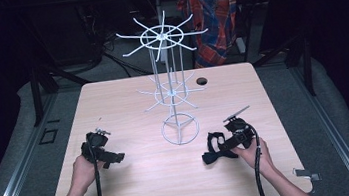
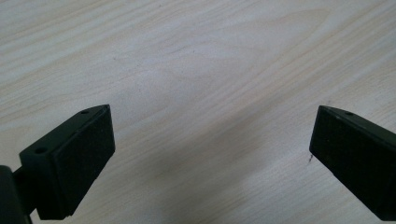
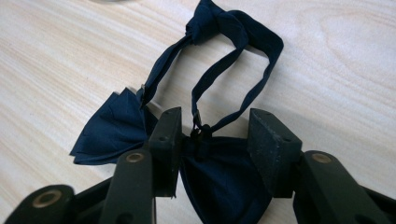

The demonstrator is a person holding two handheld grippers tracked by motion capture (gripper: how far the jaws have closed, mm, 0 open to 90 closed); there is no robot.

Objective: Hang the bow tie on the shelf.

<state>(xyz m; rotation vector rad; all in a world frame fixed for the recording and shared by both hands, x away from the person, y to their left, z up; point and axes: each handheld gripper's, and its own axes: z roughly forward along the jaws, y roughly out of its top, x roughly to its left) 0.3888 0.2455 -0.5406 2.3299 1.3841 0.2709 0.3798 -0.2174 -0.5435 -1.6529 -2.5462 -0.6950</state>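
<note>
My right gripper (image 3: 215,135) has its jaws narrowed around the dark bow tie (image 3: 219,177) lying on the counter (image 1: 142,177), near right; my left gripper (image 2: 210,154) gapes wide over bare wood.

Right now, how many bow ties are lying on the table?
1. The bow tie lies on the table near its right front part, in front of the wire rack, between the jaws of the right gripper.

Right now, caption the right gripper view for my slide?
Right gripper straddles a dark blue bow tie lying on the wooden table, strap looped beyond.
</note>
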